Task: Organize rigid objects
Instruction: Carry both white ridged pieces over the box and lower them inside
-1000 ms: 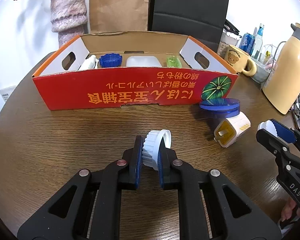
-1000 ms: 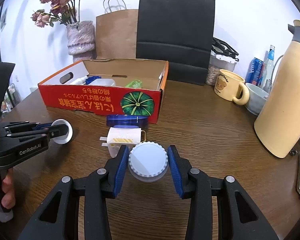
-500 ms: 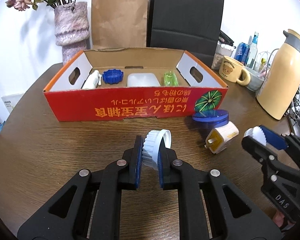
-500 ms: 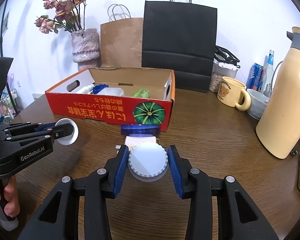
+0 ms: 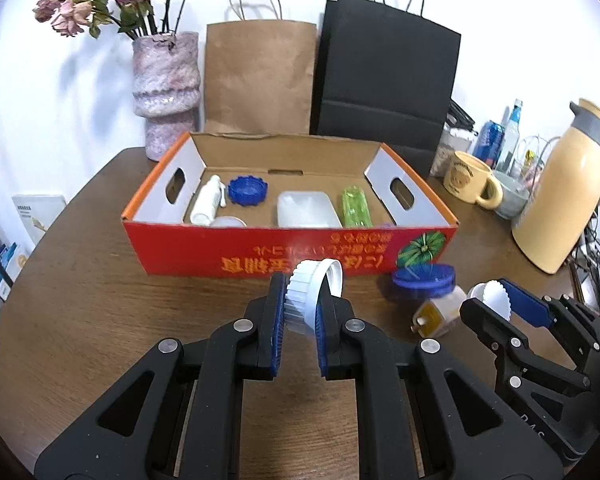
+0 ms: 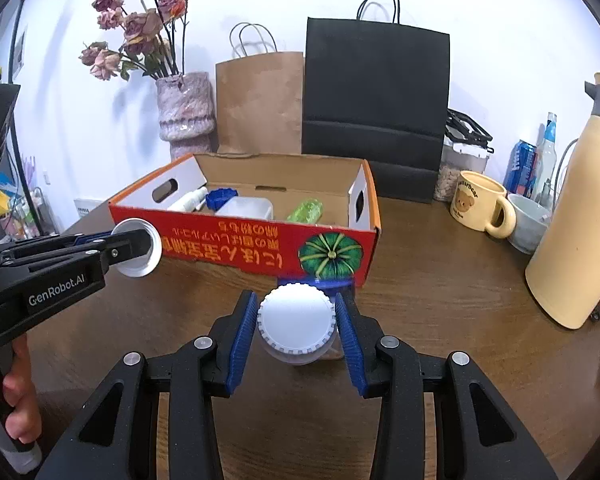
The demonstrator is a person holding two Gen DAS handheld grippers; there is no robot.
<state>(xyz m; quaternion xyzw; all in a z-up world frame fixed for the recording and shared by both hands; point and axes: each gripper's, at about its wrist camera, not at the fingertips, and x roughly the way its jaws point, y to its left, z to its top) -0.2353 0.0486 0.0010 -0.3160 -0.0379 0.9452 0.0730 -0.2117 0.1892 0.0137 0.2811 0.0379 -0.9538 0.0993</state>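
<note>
My left gripper is shut on a white ribbed cap, held edge-on above the table in front of the red cardboard box. My right gripper is shut on a white round lid, also lifted, near the box's front right corner. The box holds a white bottle, a blue cap, a white container and a green bottle. A blue lid and a cream plug adapter lie on the table by the box.
A yellow thermos, a bear mug, a bowl and cans stand at the right. A vase of dried flowers, a brown bag and a black bag stand behind the box.
Both grippers have risen with their lids held, so the box interior shows more from above. The right gripper has moved closer to the box.
</note>
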